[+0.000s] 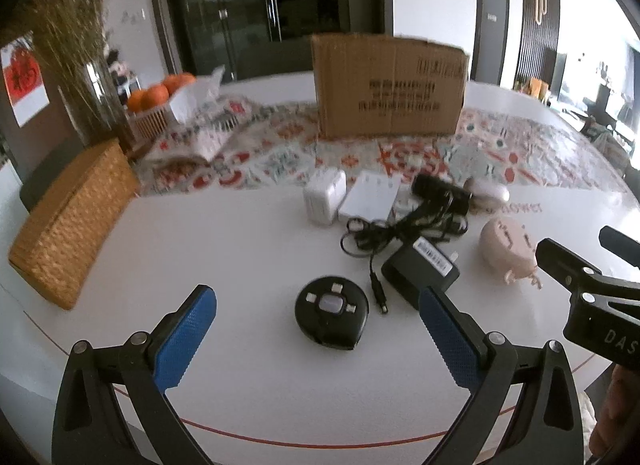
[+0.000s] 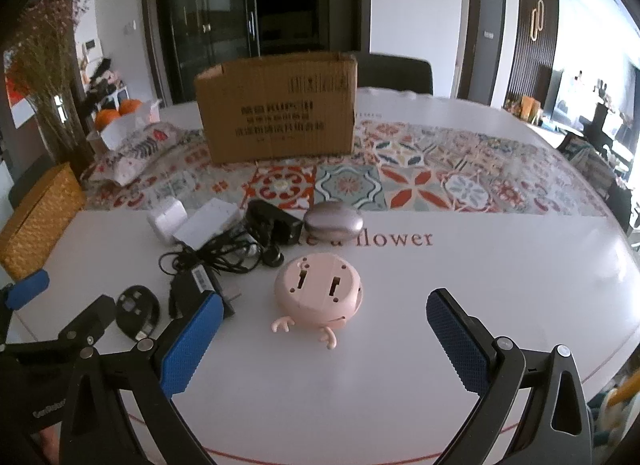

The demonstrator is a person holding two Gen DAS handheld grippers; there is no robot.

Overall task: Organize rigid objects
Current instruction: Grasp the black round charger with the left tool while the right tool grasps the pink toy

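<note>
- Nothing looks sorted yet: every loose item lies on the bare white table (image 2: 460,305), none visibly in the brown cardboard box (image 2: 280,113) standing on the patterned runner towards the far edge.
- Your left gripper (image 1: 318,339) is spread wide and holds nothing; the round black puck-shaped device (image 1: 332,313) sits on the table between its blue pads, untouched.
- Your right gripper (image 2: 320,339) is equally wide apart and empty, framing the pink round toy with small antlers (image 2: 318,293), which lies underside up near the near edge.
- Left to handle, by my judgement: the black power adapter with tangled cable (image 1: 418,271), white cube charger (image 1: 324,197), flat white box (image 1: 370,197) and silver-grey oval case (image 2: 334,223), clustered mid-table beside the runner.
- I cannot tell what the box holds.
</note>
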